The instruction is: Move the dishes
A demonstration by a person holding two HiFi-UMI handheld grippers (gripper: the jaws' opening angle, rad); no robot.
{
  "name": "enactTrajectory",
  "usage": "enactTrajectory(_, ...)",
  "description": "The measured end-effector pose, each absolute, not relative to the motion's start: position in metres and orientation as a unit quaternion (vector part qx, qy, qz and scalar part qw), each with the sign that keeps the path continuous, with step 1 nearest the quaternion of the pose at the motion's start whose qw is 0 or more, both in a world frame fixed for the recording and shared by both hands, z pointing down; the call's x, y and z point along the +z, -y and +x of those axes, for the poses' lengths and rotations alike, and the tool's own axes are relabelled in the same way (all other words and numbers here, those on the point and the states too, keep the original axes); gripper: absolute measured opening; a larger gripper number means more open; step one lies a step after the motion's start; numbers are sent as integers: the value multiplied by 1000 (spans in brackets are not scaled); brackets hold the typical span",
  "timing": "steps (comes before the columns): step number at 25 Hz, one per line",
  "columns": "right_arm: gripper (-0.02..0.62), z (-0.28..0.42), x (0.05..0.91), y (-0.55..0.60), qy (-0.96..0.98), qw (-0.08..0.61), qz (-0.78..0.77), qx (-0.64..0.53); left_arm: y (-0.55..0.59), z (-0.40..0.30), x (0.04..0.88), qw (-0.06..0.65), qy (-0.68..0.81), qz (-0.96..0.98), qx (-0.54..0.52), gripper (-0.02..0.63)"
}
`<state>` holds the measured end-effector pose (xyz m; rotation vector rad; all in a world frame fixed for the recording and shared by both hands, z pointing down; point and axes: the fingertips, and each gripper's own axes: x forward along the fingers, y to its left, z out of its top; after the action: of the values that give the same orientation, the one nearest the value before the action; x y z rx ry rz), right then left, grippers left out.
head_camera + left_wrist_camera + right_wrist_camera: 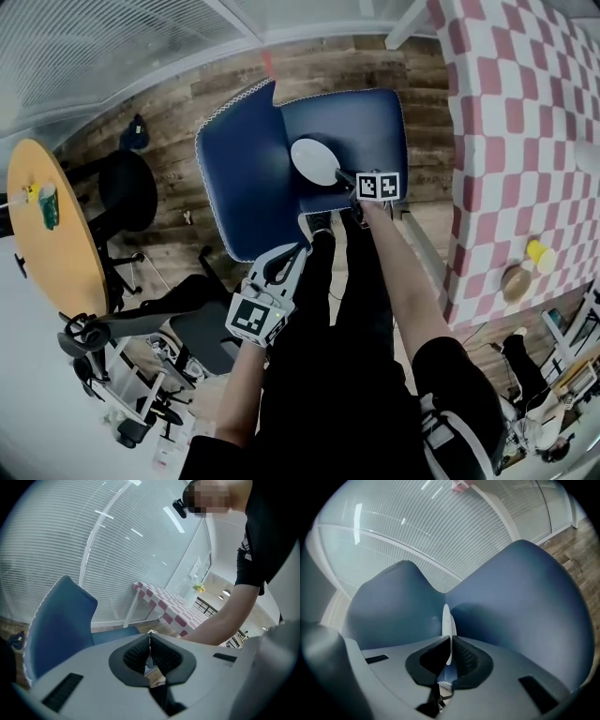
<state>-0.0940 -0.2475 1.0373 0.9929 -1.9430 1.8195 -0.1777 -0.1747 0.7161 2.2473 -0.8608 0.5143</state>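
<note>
A white plate lies over the seat of a blue chair. My right gripper is shut on the plate's near rim. In the right gripper view the plate shows edge-on, clamped between the jaws of the right gripper, with the chair behind it. My left gripper hangs lower, near the chair's front edge, shut and holding nothing. In the left gripper view the left gripper has its jaws pressed together, and the chair back stands to the left.
A red-and-white checked table stands at the right with a yellow cup and a brown bowl on it. A round wooden table and a black office chair stand at the left. My legs reach toward the blue chair.
</note>
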Motion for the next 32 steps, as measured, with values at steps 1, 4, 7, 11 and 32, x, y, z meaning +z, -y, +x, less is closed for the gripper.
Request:
enactTrajectory(1,29,-91,1031,245,675,150,352,631,173,-178,711,331,327,863,197,21)
enactTrajectory(4,29,-81,1008,236,670,147,372,626,166,-180,695,324,317,870,195,21)
enactTrajectory(7,29,-76,982,223,665,139,382,627,157,-184,683,317,306,875,202,21)
enactTrajectory(11,29,-68,950,203,658,125,395,628,147,-184,668,304,294,882,209,21)
enactTrajectory(32,29,-45,776,143,665,60,467,580,104,-214,563,233,224,923,210,21)
